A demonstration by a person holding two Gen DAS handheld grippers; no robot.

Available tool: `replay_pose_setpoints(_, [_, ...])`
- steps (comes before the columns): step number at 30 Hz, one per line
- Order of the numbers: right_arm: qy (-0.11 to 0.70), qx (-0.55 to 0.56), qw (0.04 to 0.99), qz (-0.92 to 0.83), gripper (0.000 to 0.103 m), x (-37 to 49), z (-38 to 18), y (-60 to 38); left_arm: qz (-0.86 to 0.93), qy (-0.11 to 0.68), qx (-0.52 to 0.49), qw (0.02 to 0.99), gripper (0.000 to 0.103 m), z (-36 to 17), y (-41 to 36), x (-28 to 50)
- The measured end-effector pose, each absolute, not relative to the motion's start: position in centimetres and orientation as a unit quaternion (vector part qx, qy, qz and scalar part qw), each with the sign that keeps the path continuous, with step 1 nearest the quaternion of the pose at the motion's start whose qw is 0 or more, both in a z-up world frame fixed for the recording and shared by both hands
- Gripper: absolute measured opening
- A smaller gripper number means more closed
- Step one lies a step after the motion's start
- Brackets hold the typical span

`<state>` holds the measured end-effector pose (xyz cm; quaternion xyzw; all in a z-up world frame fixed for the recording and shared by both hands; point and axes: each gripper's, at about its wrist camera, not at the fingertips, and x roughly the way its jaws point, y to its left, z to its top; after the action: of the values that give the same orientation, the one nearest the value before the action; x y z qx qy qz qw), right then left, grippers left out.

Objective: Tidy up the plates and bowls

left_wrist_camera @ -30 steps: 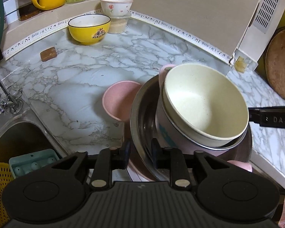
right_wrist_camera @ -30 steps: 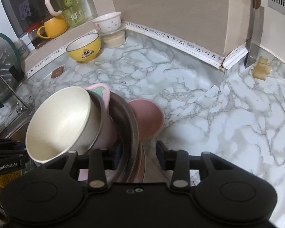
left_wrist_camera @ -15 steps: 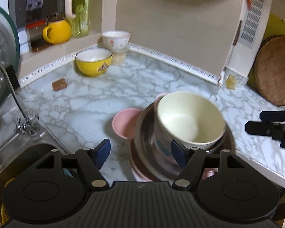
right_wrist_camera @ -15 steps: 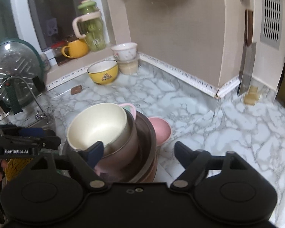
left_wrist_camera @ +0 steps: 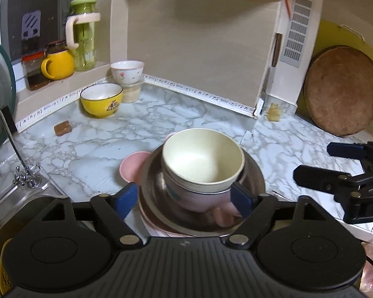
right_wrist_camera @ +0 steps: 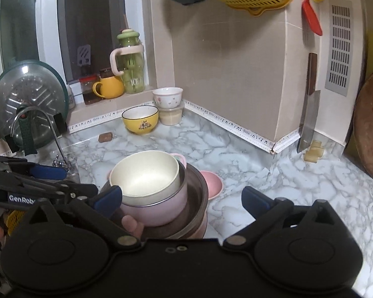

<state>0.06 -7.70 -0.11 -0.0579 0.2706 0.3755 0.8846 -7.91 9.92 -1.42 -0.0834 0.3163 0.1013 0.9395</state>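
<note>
A cream bowl (left_wrist_camera: 202,159) sits inside a pink pot (left_wrist_camera: 194,198) on a shiny metal plate (left_wrist_camera: 255,176), near the front of the marble tabletop (left_wrist_camera: 126,129). The stack looks hard, smooth and probably slippery and heavy, so grab the plate's rim on both sides. The left tool (left_wrist_camera: 185,198) and right tool (right_wrist_camera: 182,197) are opening, holding nothing.
</note>
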Motion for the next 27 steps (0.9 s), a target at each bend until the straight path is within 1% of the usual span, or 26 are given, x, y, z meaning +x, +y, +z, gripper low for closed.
replay_pose_setpoints(1, [0.274, -0.051, 0.884, 0.375, 0.103, -0.2, -0.2, -7.9, 0.101, 0.310, -0.079, 0.942, 0.089, -1.3, 9.5, -8.1])
replay_pose_setpoints(6, [0.279, -0.025, 0.888, 0.365, 0.103, -1.2, -0.4, -8.9, 0.096, 0.290, -0.064, 0.950, 0.090, -0.9, 8.1, -8.8])
replay_pose_setpoints(27, [0.292, 0.026, 0.901, 0.319, 0.103, -3.2, -0.5, -11.8, 0.083, 0.276, -0.101, 0.952, 0.090, -0.5, 6.7, -10.6])
